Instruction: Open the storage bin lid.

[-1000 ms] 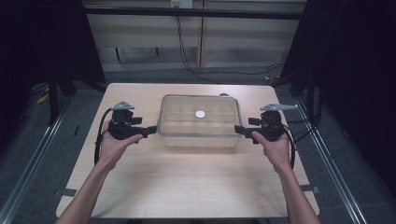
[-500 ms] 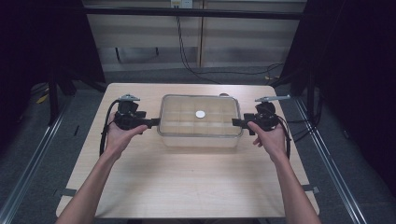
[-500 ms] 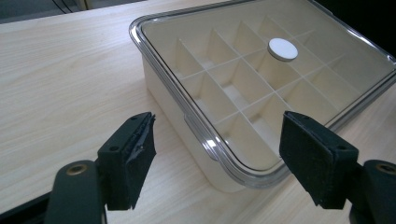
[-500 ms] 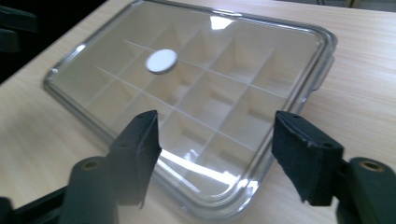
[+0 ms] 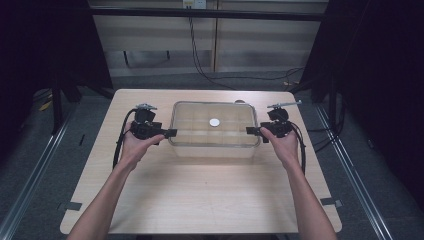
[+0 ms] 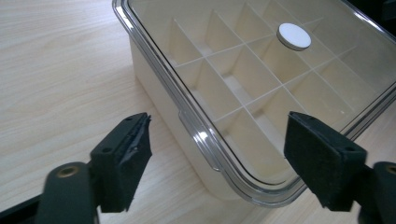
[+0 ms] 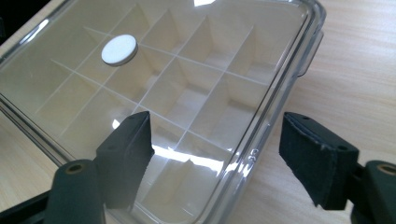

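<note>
A cream plastic compartment box with a clear, rounded-corner lid [image 5: 214, 131] sits on the pale wood-grain worktop [image 5: 200, 195], a little toward twelve o'clock of its middle. A small white round knob [image 5: 214, 122] sits on the lid's centre, and white dividers inside split the box into a grid of cells.

The left hand-held gripper [image 5: 170, 133] is at nine o'clock of the box, level with its short end, tips just beside the lid's rim. Its jaws have just been opening and stand spread; in the left gripper view the lid's corner and its small clear tab [image 6: 196, 135] lie between the two black pads, which press on nothing.

The right hand-held gripper [image 5: 251, 131] is at three o'clock of the box, mirroring the other. Its jaws have likewise just been opening and stand spread, straddling the lid's edge [image 7: 261, 140] in the right gripper view without pinching it.
</note>
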Motion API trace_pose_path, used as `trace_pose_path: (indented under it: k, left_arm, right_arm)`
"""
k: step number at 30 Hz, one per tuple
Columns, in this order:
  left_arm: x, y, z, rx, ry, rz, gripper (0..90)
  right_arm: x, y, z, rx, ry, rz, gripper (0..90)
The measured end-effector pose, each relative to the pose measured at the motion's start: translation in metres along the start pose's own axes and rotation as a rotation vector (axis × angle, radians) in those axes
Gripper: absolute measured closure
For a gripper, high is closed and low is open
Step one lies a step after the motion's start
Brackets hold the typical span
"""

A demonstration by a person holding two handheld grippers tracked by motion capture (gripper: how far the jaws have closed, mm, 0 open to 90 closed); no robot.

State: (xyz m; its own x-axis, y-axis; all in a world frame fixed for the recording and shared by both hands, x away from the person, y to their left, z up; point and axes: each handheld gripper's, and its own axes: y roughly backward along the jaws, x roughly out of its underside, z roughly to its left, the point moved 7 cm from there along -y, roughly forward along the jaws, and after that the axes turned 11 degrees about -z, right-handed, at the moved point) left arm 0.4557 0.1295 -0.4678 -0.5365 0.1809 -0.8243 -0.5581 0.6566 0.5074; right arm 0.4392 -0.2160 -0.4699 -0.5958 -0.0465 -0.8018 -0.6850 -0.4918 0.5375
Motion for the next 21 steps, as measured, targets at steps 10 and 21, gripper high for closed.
trace_pose_path:
  k: [10,21]
  left_arm:
    - [0.007,-0.014,0.008,-0.004,0.032,0.029,20.3]
    - [0.009,-0.025,-0.009,0.040,-0.001,0.061,22.7]
  right_arm:
    - [0.004,-0.015,0.000,-0.021,-0.031,0.018,15.4]
    - [0.005,-0.014,0.005,-0.007,-0.002,0.016,12.5]
